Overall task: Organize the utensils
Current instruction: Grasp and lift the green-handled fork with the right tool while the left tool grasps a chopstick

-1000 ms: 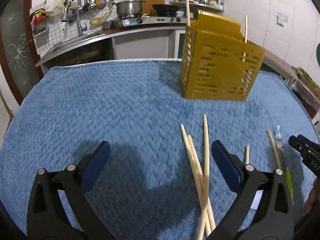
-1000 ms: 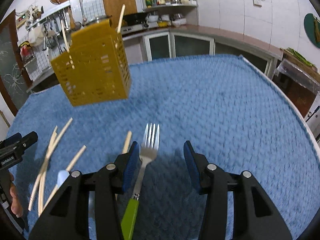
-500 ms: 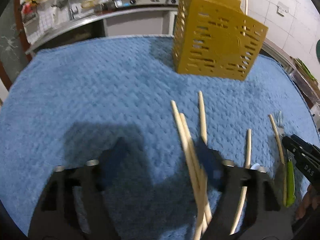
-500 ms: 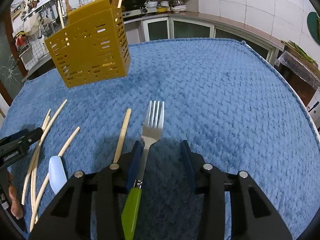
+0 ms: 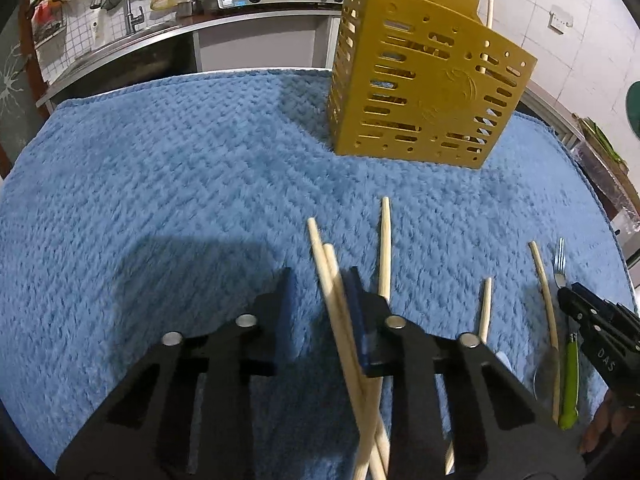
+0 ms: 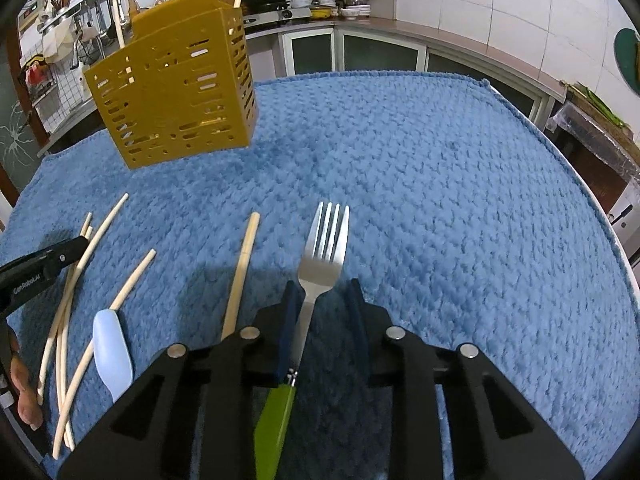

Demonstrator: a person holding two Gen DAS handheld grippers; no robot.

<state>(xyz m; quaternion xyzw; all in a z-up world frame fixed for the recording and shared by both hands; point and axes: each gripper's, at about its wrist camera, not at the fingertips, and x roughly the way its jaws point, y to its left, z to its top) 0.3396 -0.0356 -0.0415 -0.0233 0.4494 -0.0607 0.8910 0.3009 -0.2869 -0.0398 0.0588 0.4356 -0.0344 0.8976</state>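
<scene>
While a few chopsticks (image 5: 489, 4) already stand in the yellow caddy (image 5: 424, 92) at the far side of the blue cloth (image 6: 440, 184), most of the sorting is not yet done. Both pairs of tongs are closing at once. The left gripper (image 5: 320, 300) has two pale chopsticks (image 5: 326, 280) lying between its blue pads, against the right-hand one; a gap shows on the other side, so the pinch is not complete. The right gripper (image 6: 322, 304) straddles the neck of the green-handled fork (image 6: 326, 252), which touches the left pad with clear space to the other, so it too is not yet clamped. Loose on the cloth near the holder lie a third chopstick (image 5: 385, 248) beside the left tongs, two more (image 6: 132, 280) (image 6: 242, 276) between the grippers, and a pale blue spoon (image 6: 112, 354). By this reading, the job is early: roughly one pair stored, two pickups starting, several pieces waiting.
</scene>
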